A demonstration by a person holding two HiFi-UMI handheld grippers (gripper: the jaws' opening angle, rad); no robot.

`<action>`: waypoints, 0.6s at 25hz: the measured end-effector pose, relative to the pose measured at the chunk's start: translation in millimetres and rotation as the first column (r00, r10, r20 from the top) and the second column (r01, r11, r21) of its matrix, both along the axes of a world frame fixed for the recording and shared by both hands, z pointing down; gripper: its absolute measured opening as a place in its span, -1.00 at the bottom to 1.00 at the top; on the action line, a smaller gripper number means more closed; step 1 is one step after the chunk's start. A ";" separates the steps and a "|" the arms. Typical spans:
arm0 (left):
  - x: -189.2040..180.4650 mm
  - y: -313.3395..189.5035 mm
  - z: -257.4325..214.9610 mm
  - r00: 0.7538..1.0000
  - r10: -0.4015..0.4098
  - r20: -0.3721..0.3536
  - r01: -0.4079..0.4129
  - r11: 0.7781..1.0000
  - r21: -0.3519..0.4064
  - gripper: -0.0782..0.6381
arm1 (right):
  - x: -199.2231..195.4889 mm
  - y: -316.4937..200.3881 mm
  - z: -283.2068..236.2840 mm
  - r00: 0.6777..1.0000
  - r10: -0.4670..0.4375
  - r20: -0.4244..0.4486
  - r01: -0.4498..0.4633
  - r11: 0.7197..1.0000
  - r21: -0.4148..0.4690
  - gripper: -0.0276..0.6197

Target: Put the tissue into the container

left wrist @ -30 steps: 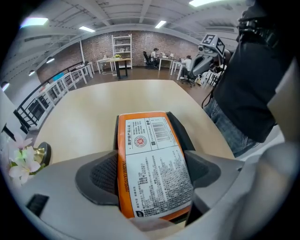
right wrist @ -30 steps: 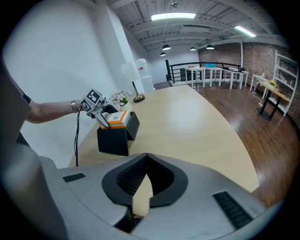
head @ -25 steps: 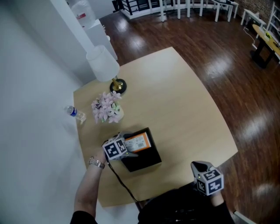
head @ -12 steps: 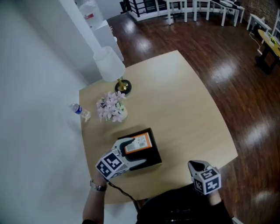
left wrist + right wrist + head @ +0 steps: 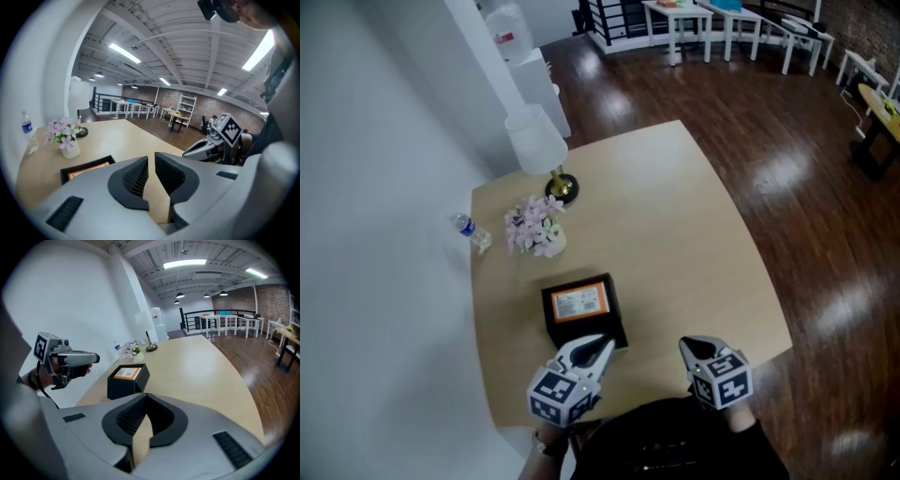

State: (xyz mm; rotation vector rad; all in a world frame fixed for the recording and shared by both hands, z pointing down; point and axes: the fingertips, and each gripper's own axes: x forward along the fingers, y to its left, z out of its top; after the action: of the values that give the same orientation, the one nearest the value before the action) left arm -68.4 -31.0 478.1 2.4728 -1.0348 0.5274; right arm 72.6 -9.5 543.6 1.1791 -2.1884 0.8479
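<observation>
Left tongs (image 5: 592, 349) hang just short of the black container (image 5: 551, 325), closing on nothing at all. The orange tissue pack (image 5: 581, 303) already sits inside it on the table (image 5: 675, 234). Right tongs (image 5: 694, 347) are clamped together, also empty. Only risk I see is a careless nudge from the left one shoving that box.
</observation>
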 end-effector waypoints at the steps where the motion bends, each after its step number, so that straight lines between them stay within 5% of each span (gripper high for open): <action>1: 2.4 3.0 4.1 0.999 -0.043 -0.005 0.043 0.999 -0.011 -0.68 | -0.1 -0.2 -0.9 1.000 -0.010 0.002 0.010 1.000 0.006 -0.90; 5: 12.1 21.3 28.8 0.985 -0.171 0.011 0.171 0.983 -0.063 -0.77 | 3.7 -1.4 -4.4 0.999 -0.036 0.009 0.036 0.999 0.025 -0.90; 15: 35.5 42.1 57.5 0.979 -0.201 0.018 0.201 0.970 -0.139 -0.77 | 20.2 4.9 -8.3 0.993 -0.118 0.016 0.117 0.992 0.045 -0.90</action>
State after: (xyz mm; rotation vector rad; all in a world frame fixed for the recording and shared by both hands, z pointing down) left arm -32.9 11.1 535.6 2.2149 -1.1910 0.5211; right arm 92.8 -4.6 535.3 1.0554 -2.2773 0.7674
